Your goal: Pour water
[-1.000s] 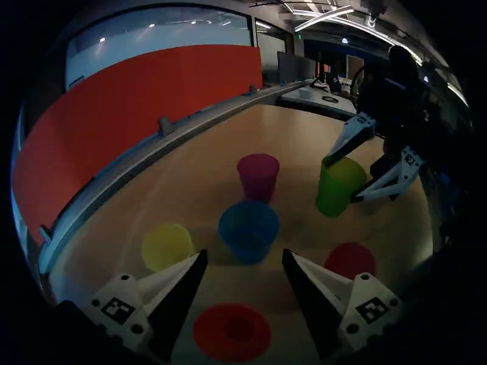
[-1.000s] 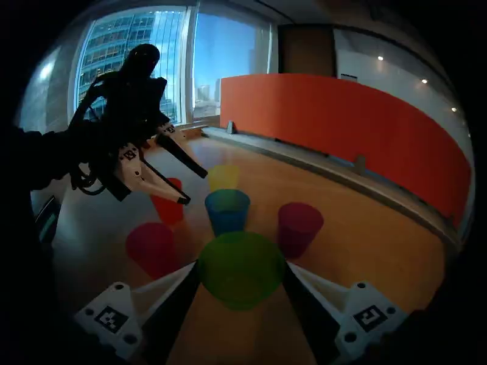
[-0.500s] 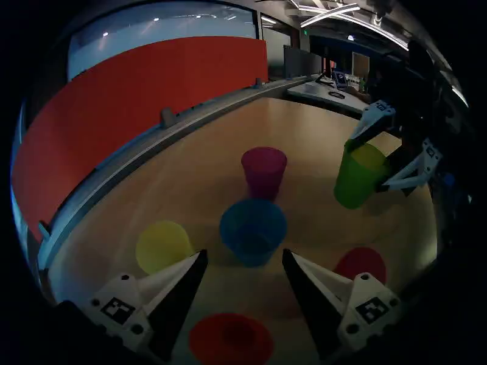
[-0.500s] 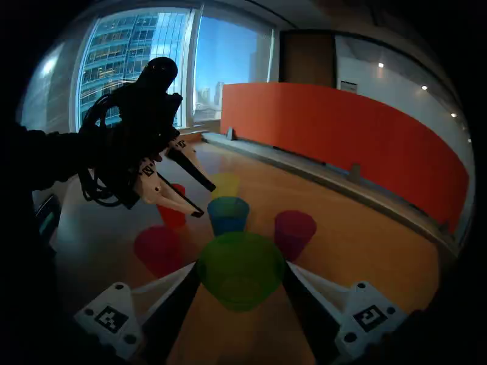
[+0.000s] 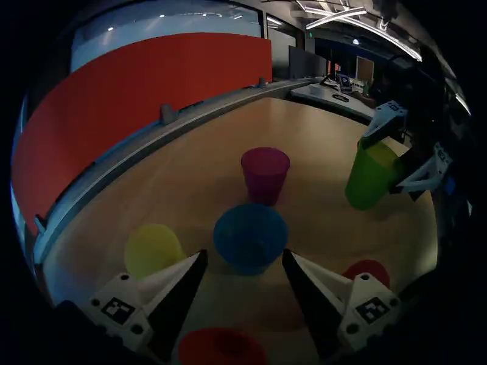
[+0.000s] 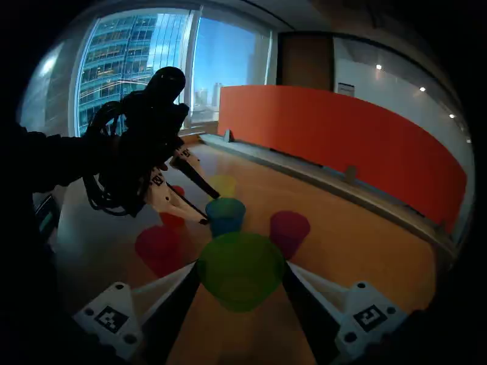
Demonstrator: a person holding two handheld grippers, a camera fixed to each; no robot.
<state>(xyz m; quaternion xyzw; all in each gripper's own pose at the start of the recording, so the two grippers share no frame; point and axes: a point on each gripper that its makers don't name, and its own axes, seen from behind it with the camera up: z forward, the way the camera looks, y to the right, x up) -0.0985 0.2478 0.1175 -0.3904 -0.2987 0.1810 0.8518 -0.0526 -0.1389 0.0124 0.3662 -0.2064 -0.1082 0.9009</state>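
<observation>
Right gripper (image 6: 240,264) was clamped on green cup (image 6: 241,281), contents unclear; left gripper (image 5: 243,253) stood apart before blue cup (image 5: 249,234); red cup (image 5: 220,348) cut off below

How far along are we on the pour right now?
Done: the right gripper is shut on the green cup, which it holds roughly upright. In hand: the left gripper is open and faces the blue cup, not gripping it. Left: no cup is tipped over another, so the pour itself is not yet begun. Whether the green cup holds water is too dim to tell.
</observation>
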